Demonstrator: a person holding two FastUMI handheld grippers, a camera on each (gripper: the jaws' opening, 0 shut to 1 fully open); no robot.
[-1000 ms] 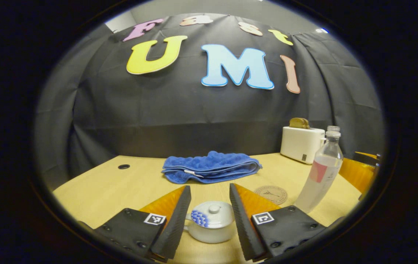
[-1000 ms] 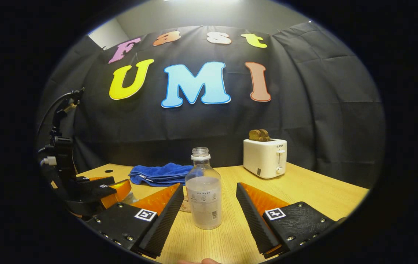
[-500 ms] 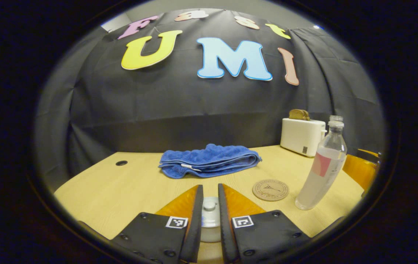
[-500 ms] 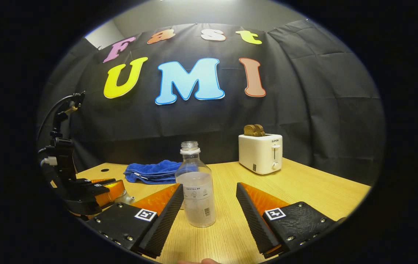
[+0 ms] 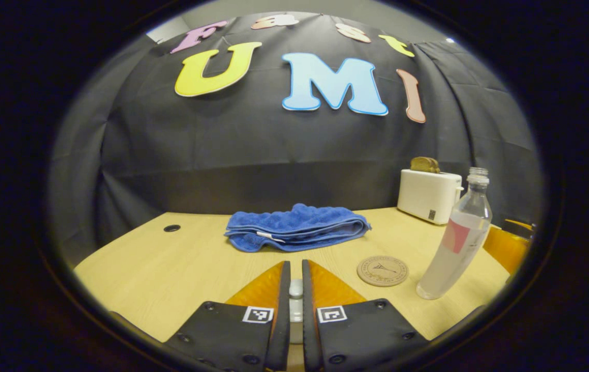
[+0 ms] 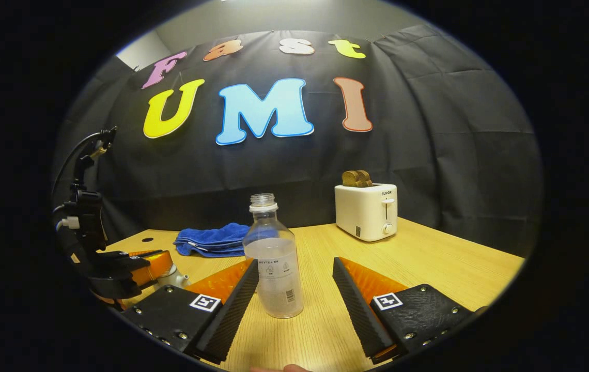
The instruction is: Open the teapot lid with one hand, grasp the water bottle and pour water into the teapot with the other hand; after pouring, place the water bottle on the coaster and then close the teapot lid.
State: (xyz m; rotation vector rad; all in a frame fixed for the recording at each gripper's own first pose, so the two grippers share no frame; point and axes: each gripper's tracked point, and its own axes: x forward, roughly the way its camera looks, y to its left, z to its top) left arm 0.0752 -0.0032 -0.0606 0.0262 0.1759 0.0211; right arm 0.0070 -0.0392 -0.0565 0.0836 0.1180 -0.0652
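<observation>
In the left gripper view, the left gripper [image 5: 296,305] has its two fingers drawn close together on the small white knob of the teapot lid [image 5: 296,289], which shows as a pale sliver in the narrow gap between them. Beyond lies the light wooden table [image 5: 170,263], bearing a round coaster [image 5: 382,270], a clear uncapped water bottle [image 5: 456,243] standing just right of the coaster, and a folded blue towel [image 5: 297,228] farther back. In the right gripper view, the right gripper [image 6: 294,289] stands spread wide, its left finger near the upright bottle, with no contact evident. At the table's far edge, a white toaster [image 6: 367,212] holds bread before the black cloth wall [image 6: 429,155].
</observation>
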